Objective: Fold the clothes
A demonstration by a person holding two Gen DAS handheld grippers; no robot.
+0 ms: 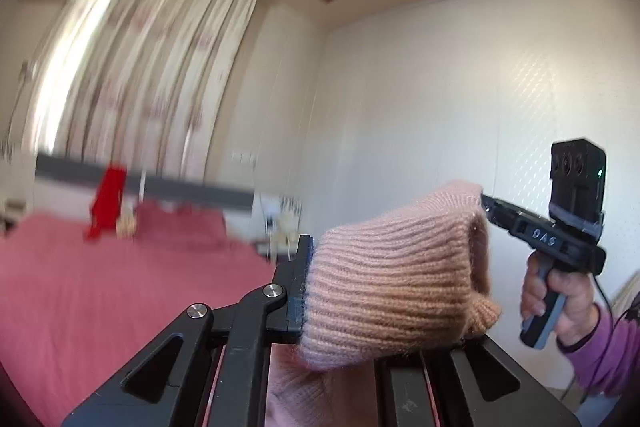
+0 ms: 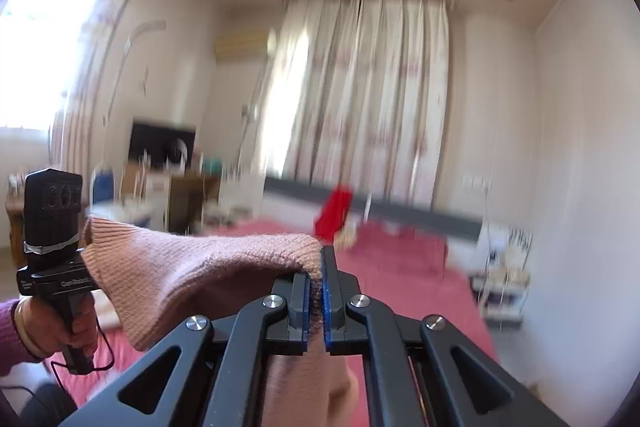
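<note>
A: Pink ribbed knit (image 2: pixel 208 267) — pinched between the right gripper's (image 2: pixel 316 301) blue pads, jaws nearly closed on its edge. Left gripper (image 1: pixel 306 283) likewise clamped on the same garment's hem, cloth draping over its far jaw.

B: Position?

A: Held up in the air, stretched between both grippers; the right unit shows at 3 o'clock in the left view. Red bed (image 2: pixel 420 267) lies beyond and below.

B: Step?

A: Judged: garment raised for spreading. Next — lower it flat onto the bed, keeping the edge taut.

A bed (image 1: pixel 100 287) under a pink-red cover, a red item (image 1: pixel 106 203) near its far end
</note>
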